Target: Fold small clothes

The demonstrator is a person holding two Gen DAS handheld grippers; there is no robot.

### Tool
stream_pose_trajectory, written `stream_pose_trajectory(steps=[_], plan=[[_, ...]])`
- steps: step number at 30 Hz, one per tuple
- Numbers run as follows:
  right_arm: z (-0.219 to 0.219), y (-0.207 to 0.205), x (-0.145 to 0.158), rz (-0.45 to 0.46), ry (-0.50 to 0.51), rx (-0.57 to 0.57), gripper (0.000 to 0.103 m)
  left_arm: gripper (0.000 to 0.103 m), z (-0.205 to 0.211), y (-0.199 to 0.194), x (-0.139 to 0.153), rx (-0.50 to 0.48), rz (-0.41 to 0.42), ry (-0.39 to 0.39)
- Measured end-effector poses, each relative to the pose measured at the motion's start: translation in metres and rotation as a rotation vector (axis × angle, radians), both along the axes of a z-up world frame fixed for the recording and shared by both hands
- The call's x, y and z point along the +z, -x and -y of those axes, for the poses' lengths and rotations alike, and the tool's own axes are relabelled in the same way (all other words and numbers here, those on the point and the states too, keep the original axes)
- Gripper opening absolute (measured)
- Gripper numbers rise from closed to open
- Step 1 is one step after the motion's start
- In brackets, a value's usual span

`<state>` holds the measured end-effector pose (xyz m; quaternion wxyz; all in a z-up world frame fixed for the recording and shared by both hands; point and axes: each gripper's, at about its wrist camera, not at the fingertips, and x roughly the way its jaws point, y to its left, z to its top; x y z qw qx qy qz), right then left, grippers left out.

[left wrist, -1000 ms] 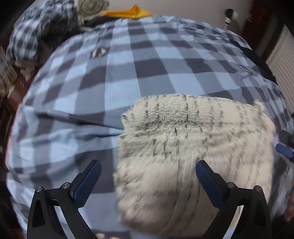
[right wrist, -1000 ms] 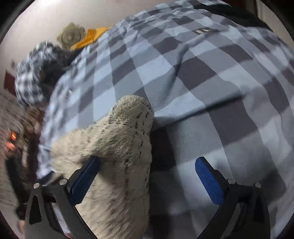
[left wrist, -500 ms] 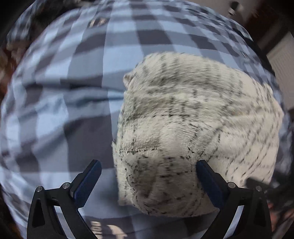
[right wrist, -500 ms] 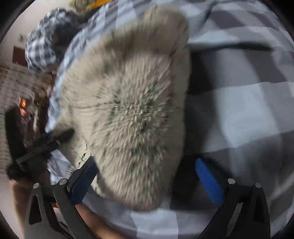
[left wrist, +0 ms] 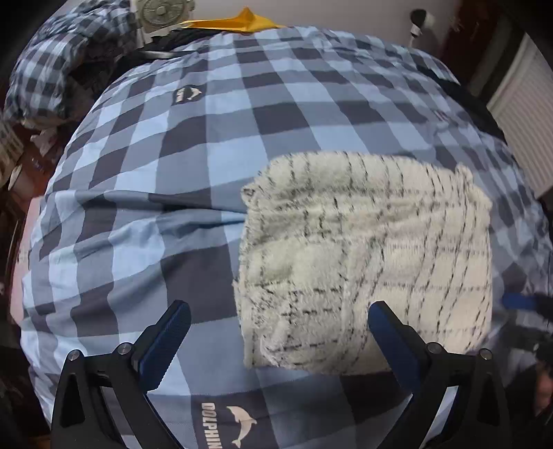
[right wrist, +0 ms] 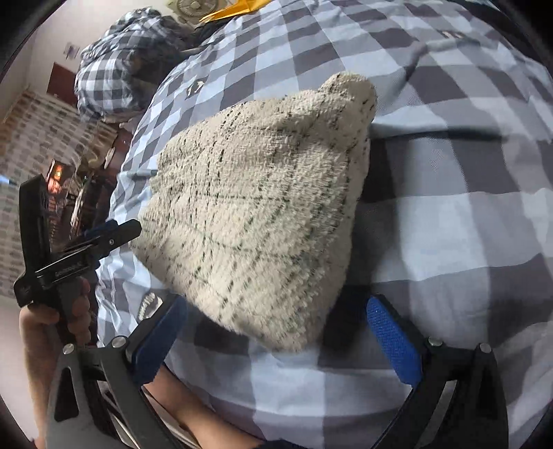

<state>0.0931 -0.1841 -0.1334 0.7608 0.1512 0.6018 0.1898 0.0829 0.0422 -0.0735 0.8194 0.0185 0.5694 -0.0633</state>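
One checked blue bedspread (left wrist: 214, 193) covers the bed, wrinkled, two dolphin logos (left wrist: 238, 426) printed on it, one near the front edge, one farther back; one fluffy cream garment (left wrist: 366, 262) with thin dark grid lines lies folded on the bedspread, a rough rectangle, flat in the left wrist view, bulging up to a peak at its far corner in the right wrist view; one rumpled checked cloth pile (left wrist: 52, 58) sits at the far left end of the bed, one yellow item (left wrist: 242, 24) and one round fan (left wrist: 166, 10) behind it; left gripper (left wrist: 276, 340) hovers just in front of the garment's near left corner, jaws spread wide, nothing between them, right pad overlapping the garment's near edge in view, contact unclear; right gripper (right wrist: 276, 338) hovers at the garment's near right corner, jaws wide apart, empty, garment's lowest corner sitting between the two blue pads; in the right wrist view the left gripper is seen from the side at far left, held by one hand (right wrist: 45, 331), beside the garment's left edge; two grippers total, four blue pads.
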Motion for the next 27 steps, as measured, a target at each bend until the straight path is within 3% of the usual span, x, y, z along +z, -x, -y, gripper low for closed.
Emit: stream_pose_trajectory(steps=[5,8,10,16,19,23,24,27], plan=[[0.018,-0.005,-0.01,-0.004,0.053,0.017,0.102,0.103,-0.001,-0.005,-0.013,0.001,-0.04,0.014],[0.034,-0.013,-0.013,-0.032,0.012,-0.019,0.102,0.103,-0.007,-0.015,-0.031,0.03,-0.097,0.06],[0.038,-0.019,-0.017,-0.059,-0.067,-0.03,0.102,0.103,-0.016,-0.022,-0.045,0.064,-0.145,0.133],[0.024,-0.049,-0.043,-0.129,-0.232,-0.059,0.102,0.103,-0.044,-0.039,-0.092,0.211,-0.303,0.451],[0.022,-0.057,-0.055,-0.163,-0.271,-0.071,0.102,0.103,-0.05,-0.041,-0.104,0.24,-0.323,0.52],[0.025,-0.06,-0.059,-0.178,-0.34,-0.071,0.102,0.103,-0.048,-0.041,-0.107,0.235,-0.331,0.531],[0.024,-0.062,-0.059,-0.174,-0.346,-0.072,0.102,0.098,-0.048,-0.041,-0.106,0.234,-0.33,0.529],[0.018,-0.067,-0.058,-0.131,-0.331,-0.082,0.102,0.062,-0.046,-0.042,-0.097,0.217,-0.323,0.583]])
